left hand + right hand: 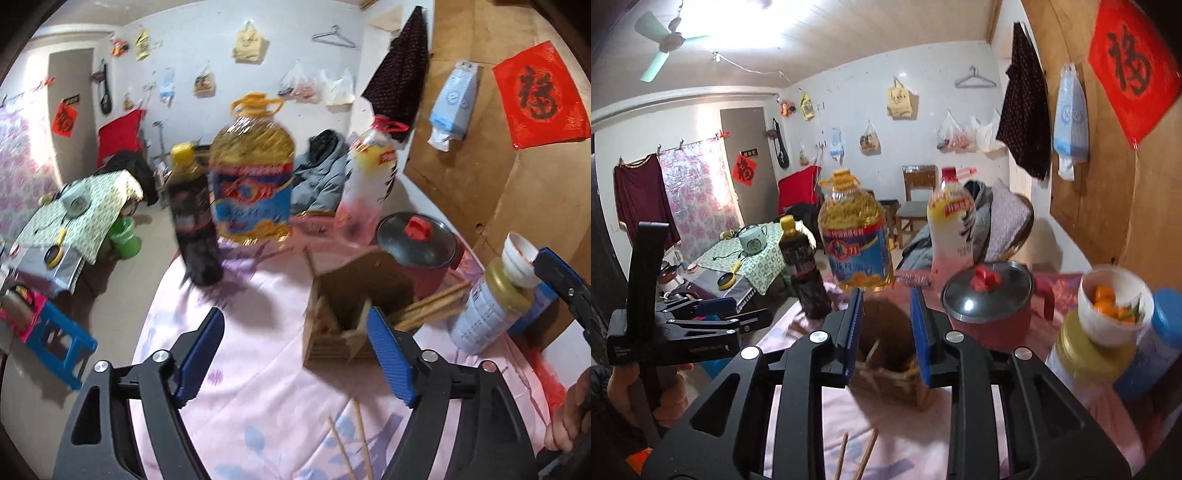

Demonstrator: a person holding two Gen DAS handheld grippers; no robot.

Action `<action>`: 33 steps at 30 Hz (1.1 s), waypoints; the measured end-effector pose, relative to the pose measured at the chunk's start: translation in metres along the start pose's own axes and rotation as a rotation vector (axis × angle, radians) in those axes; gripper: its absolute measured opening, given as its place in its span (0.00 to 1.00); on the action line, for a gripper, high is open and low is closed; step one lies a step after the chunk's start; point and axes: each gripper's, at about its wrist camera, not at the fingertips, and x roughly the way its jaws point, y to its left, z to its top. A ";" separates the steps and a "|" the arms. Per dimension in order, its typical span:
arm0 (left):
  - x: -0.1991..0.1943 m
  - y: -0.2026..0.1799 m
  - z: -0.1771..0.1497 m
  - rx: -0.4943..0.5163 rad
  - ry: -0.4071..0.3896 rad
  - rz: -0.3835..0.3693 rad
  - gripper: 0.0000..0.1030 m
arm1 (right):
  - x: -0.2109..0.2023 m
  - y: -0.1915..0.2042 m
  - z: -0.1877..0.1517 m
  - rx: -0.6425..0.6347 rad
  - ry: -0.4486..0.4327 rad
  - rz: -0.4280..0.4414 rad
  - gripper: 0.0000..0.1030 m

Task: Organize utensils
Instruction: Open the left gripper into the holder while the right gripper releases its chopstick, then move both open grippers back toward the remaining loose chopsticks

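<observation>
A brown cardboard box [343, 317] stands on the pink floral cloth [258, 354], with wooden chopsticks [432, 306] lying across its right side. Two more chopsticks [354, 439] lie on the cloth near me; they also show in the right wrist view [857, 458]. My left gripper [295, 350] is open and empty, just short of the box. My right gripper [886, 332] is open and empty, its jaws framing the box [886, 373] from above. The left gripper shows in the right wrist view [713, 314] at the left.
Behind the box stand a dark sauce bottle [195, 221], a large oil jug [251, 173], a white-pink bottle [365, 177] and a red lidded pot [421, 251]. A white bowl [1115, 306] with oranges sits on a gold-lidded jar [487, 314] at the right.
</observation>
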 end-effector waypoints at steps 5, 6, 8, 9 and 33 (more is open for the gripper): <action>-0.014 0.012 -0.035 -0.025 0.028 0.050 0.83 | -0.015 0.005 -0.018 0.009 0.020 0.002 0.37; -0.017 0.013 -0.040 -0.025 0.030 0.058 0.83 | -0.018 0.006 -0.021 0.006 0.024 0.003 0.37; -0.023 0.015 -0.051 -0.026 0.031 0.075 0.85 | -0.023 0.008 -0.027 0.005 0.033 0.003 0.37; -0.027 0.016 -0.057 -0.028 0.031 0.085 0.86 | -0.026 0.011 -0.030 0.005 0.038 0.006 0.38; 0.007 0.029 -0.227 -0.036 0.339 0.186 0.94 | -0.026 0.017 -0.210 0.026 0.445 -0.044 0.58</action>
